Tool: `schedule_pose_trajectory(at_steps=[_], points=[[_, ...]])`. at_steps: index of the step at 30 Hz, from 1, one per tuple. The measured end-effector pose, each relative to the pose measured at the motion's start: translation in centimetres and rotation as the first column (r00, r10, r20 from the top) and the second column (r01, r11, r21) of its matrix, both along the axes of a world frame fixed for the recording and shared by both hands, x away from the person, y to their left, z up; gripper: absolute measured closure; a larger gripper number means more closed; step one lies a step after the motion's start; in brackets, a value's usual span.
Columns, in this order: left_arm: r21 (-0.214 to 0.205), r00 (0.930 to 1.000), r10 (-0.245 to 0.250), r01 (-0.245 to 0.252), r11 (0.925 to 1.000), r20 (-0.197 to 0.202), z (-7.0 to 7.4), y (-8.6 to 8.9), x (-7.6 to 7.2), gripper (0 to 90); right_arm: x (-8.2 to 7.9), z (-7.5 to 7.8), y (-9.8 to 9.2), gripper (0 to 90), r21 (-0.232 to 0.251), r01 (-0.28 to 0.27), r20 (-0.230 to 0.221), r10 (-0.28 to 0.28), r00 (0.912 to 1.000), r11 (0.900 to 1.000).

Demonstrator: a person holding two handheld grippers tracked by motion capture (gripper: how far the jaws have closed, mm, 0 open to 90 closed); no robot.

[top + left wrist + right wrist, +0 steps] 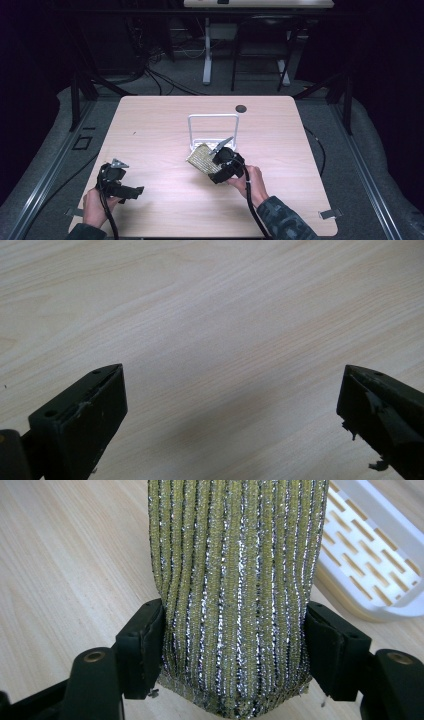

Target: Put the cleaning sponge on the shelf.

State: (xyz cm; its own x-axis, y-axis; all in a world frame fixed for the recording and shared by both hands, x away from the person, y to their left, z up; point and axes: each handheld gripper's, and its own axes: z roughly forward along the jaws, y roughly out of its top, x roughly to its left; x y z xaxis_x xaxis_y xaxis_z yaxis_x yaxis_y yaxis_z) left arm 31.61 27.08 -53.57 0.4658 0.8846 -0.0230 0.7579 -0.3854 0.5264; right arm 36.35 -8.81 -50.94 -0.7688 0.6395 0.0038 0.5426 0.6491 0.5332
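A yellow-green scouring sponge with silver stripes [235, 585] sits squeezed between the two jaws of my right gripper [234, 640]. In the high view the sponge [201, 158] is held just in front of a white rack [214, 131], with the right gripper [214, 162] gripping it from the near right. My left gripper [134, 190] rests near the table's front left corner, held by a hand. Its jaws stand wide apart over bare wood [230, 345] with nothing between them.
The white rack has a slotted base [372, 565] and an upright frame. A dark round grommet hole [241, 108] sits at the back of the wooden table [160, 125]. Beyond the table stand desk legs and cables on a grey floor.
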Motion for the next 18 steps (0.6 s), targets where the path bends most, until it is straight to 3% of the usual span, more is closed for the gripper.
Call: schedule_pose_trajectory(at_steps=[18], points=[[-0.002, 1.0, 0.0, 0.0, 1.0, 0.0, 0.0, 0.0, 0.0, 0.0, 0.6, 0.5, -1.1, 32.2, 0.0, 0.036, 0.014, -0.036, 0.9993, 0.9994]])
